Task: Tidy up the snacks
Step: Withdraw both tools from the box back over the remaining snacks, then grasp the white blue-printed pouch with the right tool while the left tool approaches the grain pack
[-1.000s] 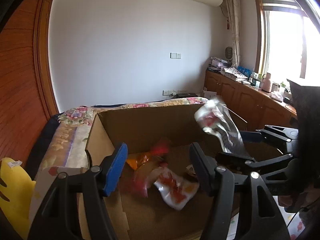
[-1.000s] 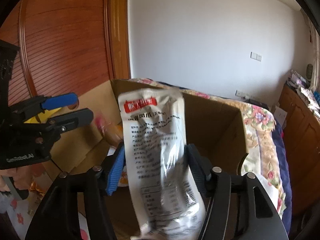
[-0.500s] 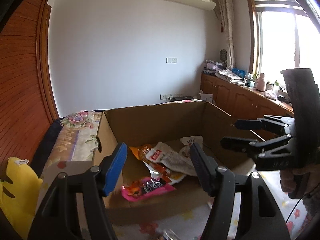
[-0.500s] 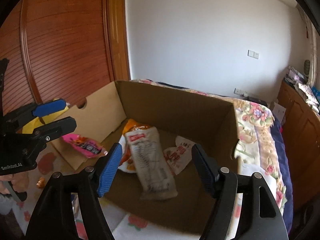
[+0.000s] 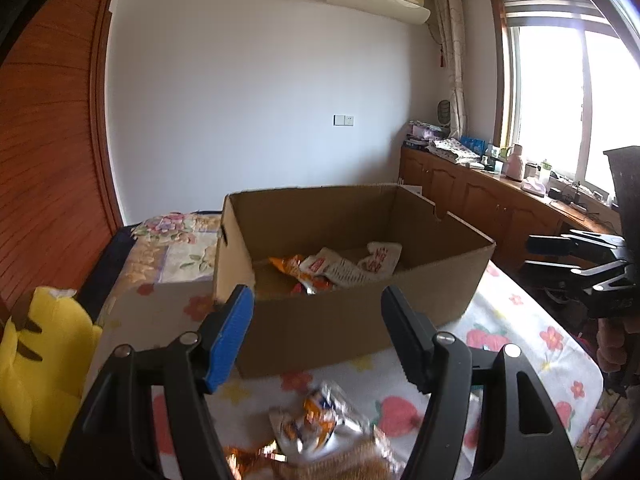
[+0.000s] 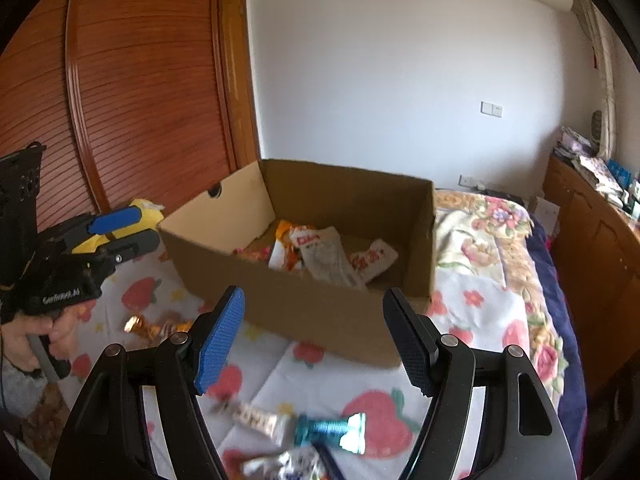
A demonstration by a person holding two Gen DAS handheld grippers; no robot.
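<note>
An open cardboard box (image 5: 344,320) (image 6: 288,300) stands on the bed and holds several snack packets, among them a grey-white packet with a red label (image 5: 340,268) (image 6: 324,256) and an orange one (image 5: 286,266). My left gripper (image 5: 316,340) is open and empty in front of the box, above loose silver-orange packets (image 5: 316,420) on the sheet. My right gripper (image 6: 314,338) is open and empty, also short of the box, above a teal foil packet (image 6: 332,430) and a white bar (image 6: 256,416). Each gripper also shows in the other's view: the right (image 5: 560,256), the left (image 6: 116,228).
The bed has a white strawberry-print sheet (image 6: 376,416) and a floral quilt (image 6: 476,240). Gold-wrapped sweets (image 6: 152,326) lie left of the box. A yellow plush (image 5: 40,356) sits at the left. Wooden cabinets (image 5: 480,208) run along the window wall; a wooden wardrobe (image 6: 140,100) stands behind.
My right gripper let the grey-white packet drop into the box. Both grippers then drew back from the box, bringing loose snacks on the sheet into view.
</note>
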